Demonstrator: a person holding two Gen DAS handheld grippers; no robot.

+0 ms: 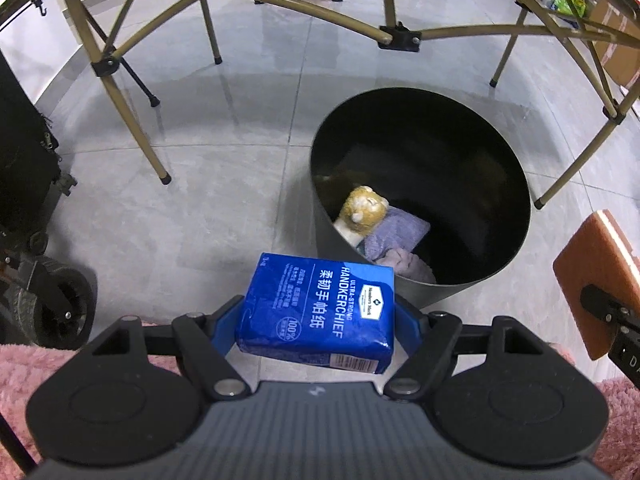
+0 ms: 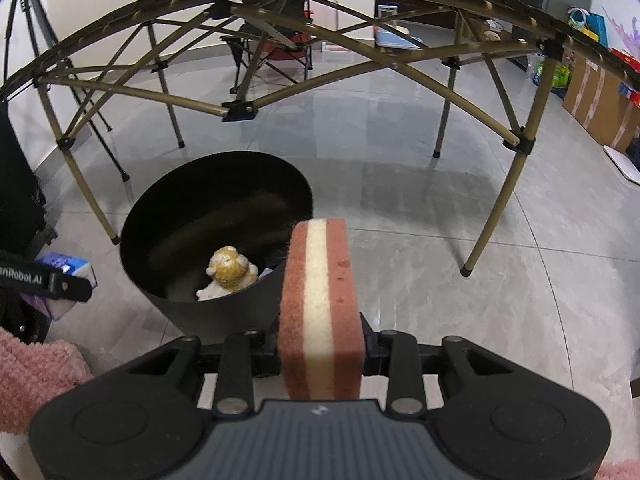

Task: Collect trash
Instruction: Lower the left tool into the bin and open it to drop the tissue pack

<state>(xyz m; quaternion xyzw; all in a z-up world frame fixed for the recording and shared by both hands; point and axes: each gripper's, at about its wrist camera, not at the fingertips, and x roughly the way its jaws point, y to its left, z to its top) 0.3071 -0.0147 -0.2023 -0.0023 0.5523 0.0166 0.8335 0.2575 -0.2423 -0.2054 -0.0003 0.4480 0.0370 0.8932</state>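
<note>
My left gripper (image 1: pixel 322 322) is shut on a blue handkerchief tissue pack (image 1: pixel 320 308) and holds it just short of the near rim of a black trash bin (image 1: pixel 496 160). Inside the bin lie a yellow plush toy (image 1: pixel 362 208) and purple cloths (image 1: pixel 396 236). My right gripper (image 2: pixel 322 350) is shut on a red-brown sponge with a cream middle layer (image 2: pixel 320 304), held upright just right of the bin (image 2: pixel 160 216). The plush toy (image 2: pixel 230 270) shows in the right wrist view too. The sponge (image 1: pixel 596 280) appears at the left wrist view's right edge, the tissue pack (image 2: pixel 68 266) at the other's left.
A folding table frame with tan metal legs (image 1: pixel 136 120) stands over and behind the bin on grey floor tiles. A black wheeled cart (image 1: pixel 52 304) is at the left. Pink fluffy fabric (image 2: pixel 32 376) lies below. Cardboard boxes (image 2: pixel 600 104) stand far right.
</note>
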